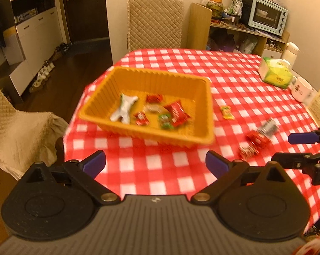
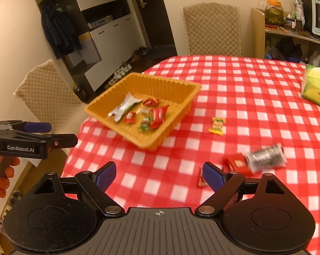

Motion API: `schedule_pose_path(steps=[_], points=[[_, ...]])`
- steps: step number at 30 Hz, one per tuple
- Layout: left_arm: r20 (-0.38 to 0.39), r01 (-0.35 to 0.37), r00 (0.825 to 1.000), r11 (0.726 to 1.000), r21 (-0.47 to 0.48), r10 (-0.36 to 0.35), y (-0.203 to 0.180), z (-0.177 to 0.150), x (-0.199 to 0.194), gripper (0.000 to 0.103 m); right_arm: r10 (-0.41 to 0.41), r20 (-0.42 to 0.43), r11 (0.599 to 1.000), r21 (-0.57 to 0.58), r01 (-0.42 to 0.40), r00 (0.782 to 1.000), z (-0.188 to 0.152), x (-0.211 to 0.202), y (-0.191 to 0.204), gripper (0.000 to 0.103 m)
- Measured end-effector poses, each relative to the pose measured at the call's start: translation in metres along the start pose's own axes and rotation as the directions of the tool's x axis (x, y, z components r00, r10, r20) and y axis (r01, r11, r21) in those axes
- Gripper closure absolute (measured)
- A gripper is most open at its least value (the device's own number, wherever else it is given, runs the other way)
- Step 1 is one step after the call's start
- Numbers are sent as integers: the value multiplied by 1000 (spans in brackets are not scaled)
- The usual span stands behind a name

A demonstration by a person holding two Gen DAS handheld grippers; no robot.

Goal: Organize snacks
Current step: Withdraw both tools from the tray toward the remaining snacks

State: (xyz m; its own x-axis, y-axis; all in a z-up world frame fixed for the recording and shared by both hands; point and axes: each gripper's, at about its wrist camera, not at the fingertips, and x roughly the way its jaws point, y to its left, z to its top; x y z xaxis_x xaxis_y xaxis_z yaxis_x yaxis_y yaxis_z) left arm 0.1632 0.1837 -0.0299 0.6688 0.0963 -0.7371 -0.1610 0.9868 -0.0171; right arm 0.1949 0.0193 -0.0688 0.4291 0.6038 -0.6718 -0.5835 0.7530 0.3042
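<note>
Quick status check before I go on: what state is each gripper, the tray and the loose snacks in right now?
Left gripper: open, empty, above the cloth.
Right gripper: open, empty.
Tray: upright on the table, several snacks inside.
Yellow packet: flat on the cloth, outside the tray.
Silver packet: on the cloth, blurred.
Red packets: on the cloth by the silver one, not yet binned.
Tissue pack: on the table, tissue sticking out.

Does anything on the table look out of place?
Yes. A yellow packet, a silver packet and red packets lie loose on the tablecloth, outside the orange tray holding the other snacks.
</note>
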Motion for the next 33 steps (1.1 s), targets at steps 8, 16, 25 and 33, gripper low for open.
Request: schedule_pose_path(steps=[8,16,25,33], points=[[-26,55,998,998,9,-54,-36,-34,-14,3,-15,-33,1000,-2,15,999,-36,-30,-17,15],[-69,120,991,991,56,-116,-78,-56,-16,4,-46,-63,997,56,50,997,-69,-52,-43,15],[-104,182,980,977,113,-171,-120,-68,-10,9,-87,-85,989,113,96,993,-92,-72,-68,15],[-134,224,970,964,146,-205,-143,-72,-1,10,-134,-109,976,157,150,985,-108,-78,-86,15]])
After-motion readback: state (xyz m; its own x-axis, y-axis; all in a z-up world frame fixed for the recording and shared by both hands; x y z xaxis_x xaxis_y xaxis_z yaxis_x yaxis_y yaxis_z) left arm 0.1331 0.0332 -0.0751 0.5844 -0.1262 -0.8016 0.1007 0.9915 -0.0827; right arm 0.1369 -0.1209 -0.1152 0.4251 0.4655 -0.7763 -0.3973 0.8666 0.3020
